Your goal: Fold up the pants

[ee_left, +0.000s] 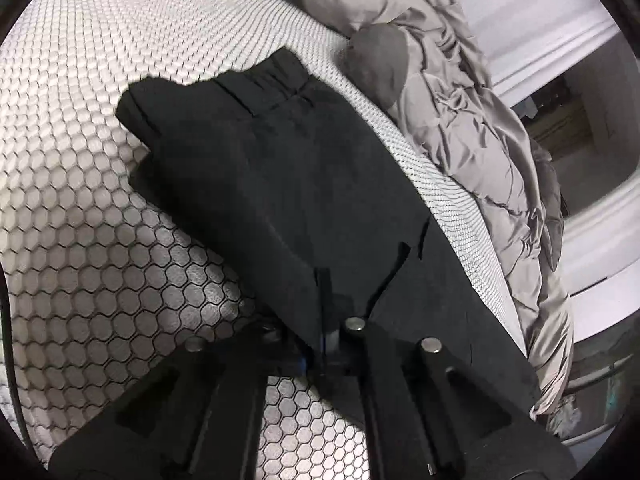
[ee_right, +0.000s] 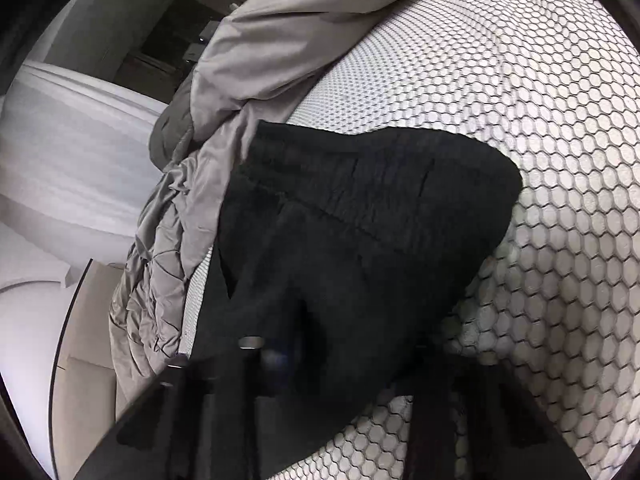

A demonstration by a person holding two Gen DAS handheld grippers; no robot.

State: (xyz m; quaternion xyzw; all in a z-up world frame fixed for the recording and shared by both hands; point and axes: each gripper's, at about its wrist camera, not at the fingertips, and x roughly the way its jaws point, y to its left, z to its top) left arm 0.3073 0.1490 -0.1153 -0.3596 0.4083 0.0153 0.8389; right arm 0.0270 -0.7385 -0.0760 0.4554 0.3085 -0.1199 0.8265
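Observation:
The black pants [ee_left: 280,168] lie on a white mattress with a honeycomb pattern [ee_left: 80,140], their elastic waistband [ee_left: 276,76] at the far end. My left gripper [ee_left: 326,312] is shut on the near edge of the pants and lifts that cloth. In the right wrist view the same pants [ee_right: 360,220] stretch away with the waistband [ee_right: 360,176] across the top. My right gripper [ee_right: 288,344] is buried in the black cloth and looks shut on it; its fingertips are hidden.
A crumpled grey duvet [ee_left: 460,120] lies along the mattress edge, close beside the pants; it also shows in the right wrist view [ee_right: 240,60]. Beyond it are a white wall and floor [ee_right: 60,140]. The mattress [ee_right: 540,120] spreads wide on the other side.

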